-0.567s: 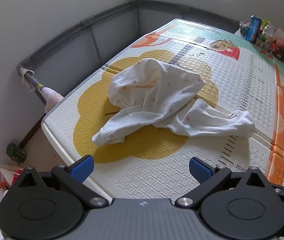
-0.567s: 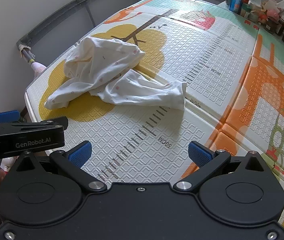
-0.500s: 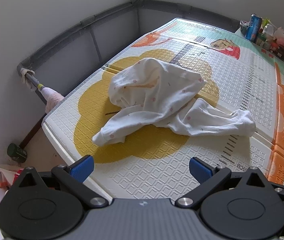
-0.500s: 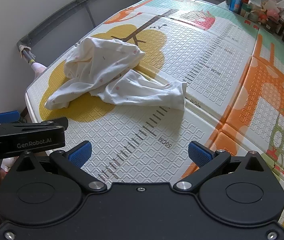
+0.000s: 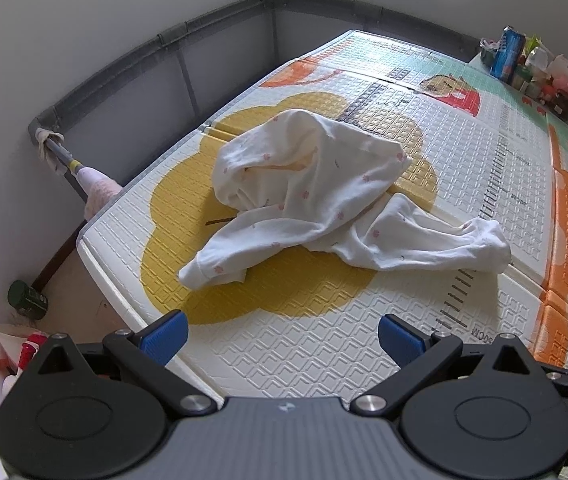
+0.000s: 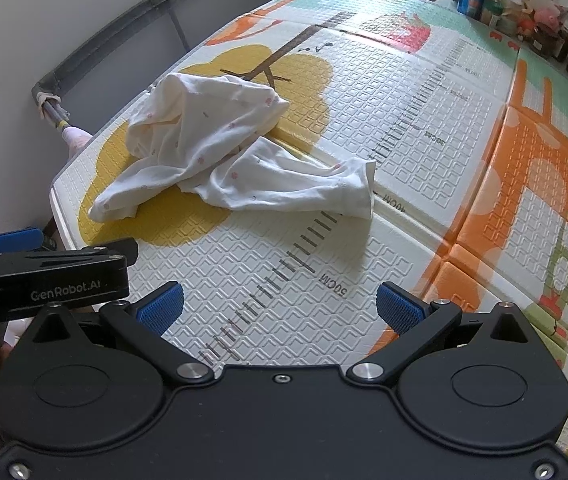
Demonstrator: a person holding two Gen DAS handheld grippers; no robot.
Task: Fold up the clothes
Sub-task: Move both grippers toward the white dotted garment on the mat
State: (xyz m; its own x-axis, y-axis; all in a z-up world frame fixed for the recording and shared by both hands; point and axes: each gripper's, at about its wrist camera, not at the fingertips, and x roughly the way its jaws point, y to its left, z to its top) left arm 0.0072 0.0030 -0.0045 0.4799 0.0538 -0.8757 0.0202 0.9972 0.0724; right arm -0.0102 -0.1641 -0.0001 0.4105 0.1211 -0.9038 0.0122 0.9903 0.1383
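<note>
So the white garment (image 5: 316, 196) lay crumpled on the play mat (image 5: 484, 168) near its left edge, long axis running left-right, legs trailing right. Both the left hand-held gripper (image 5: 284, 330) and right hand-held gripper (image 6: 279, 306) hung empty, fingers apart, at the near edge; left sat nearer.

"GenRobot.AI" on the left gripper (image 6: 47, 276); "50CM", "40CM" on the play mat (image 6: 424, 152).

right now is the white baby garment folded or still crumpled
Crumpled, not folded: the white baby garment lies bunched in a heap on the play mat, legs splayed outward unevenly.
</note>
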